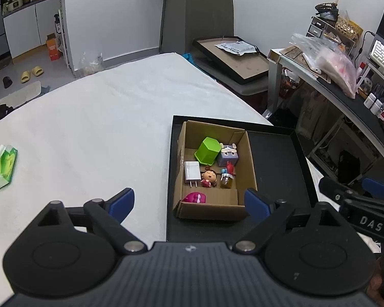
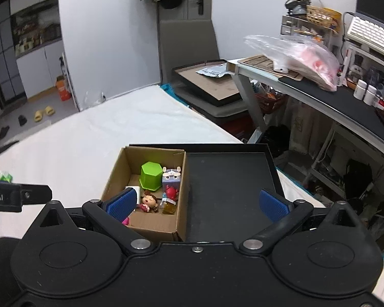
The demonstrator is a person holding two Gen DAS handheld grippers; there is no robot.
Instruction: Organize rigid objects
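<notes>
Left tongs (image 1: 189,204) and right tongs (image 2: 198,204) spread apart, empty, above cardboard box (image 1: 245,158) of toys

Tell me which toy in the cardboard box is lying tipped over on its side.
The green hexagonal cup, at the box's far end beside the purple cube. It leans with its base toward the box wall, while the doll and small jar stand upright.
</notes>
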